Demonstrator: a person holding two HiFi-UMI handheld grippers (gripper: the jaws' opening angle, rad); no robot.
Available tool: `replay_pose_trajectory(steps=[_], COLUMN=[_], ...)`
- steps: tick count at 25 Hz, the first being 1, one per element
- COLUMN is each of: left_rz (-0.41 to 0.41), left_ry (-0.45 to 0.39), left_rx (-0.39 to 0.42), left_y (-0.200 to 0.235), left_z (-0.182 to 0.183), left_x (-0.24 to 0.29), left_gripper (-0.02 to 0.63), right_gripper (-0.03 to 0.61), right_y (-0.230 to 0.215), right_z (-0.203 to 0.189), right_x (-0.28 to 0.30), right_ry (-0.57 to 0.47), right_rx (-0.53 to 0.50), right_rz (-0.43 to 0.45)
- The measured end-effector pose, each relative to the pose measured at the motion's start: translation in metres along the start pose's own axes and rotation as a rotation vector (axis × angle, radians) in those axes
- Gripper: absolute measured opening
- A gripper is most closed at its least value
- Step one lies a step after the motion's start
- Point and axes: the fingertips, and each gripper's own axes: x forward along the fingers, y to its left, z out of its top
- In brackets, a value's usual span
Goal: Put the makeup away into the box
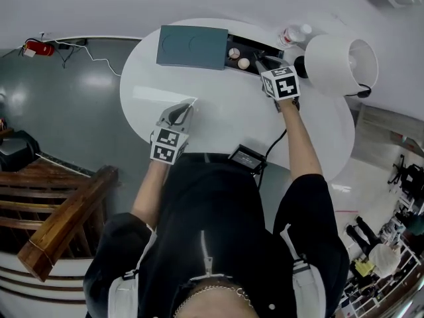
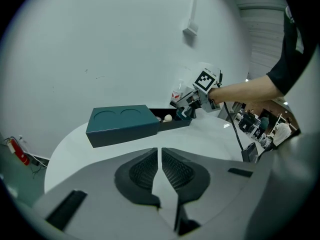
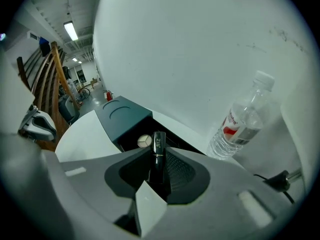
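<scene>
likely, the lipstick (image 3: 159,149) pinched in the right tongs (image 1: 264,63) could slip and miss the open drawer (image 1: 246,48) of the box (image 1: 192,46), while the nearly closed, empty left tongs (image 2: 160,156) sit too far off to catch it.

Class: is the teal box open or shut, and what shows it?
Open: the black tray sticks out of the teal box, with round items visible inside.
</scene>
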Motion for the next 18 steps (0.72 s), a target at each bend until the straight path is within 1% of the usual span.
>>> replay_pose_trajectory(steps=[9,14,18], left_rz=[0.043,0.062,0.071], left_ry=[0.014,0.023,0.027], left_rx=[-0.041,-0.057,-0.066], left_y=[0.019,0.028,0.032], left_z=[-0.009,-0.012,-0.013], left_x=[-0.007,-0.011,-0.011], left_gripper=[0.015,0.015,0.015], right_gripper=[0.089,0.089,0.089], right_y=[-0.017,-0.022,-0.027], right_z=[-0.016,-0.027,-0.035], right_x=[0.045,0.064,0.075], right_ry=[0.186,0.251,0.280], right_rx=[-0.007,0.028,0.052], right_rz=[0.009,0.027,0.027])
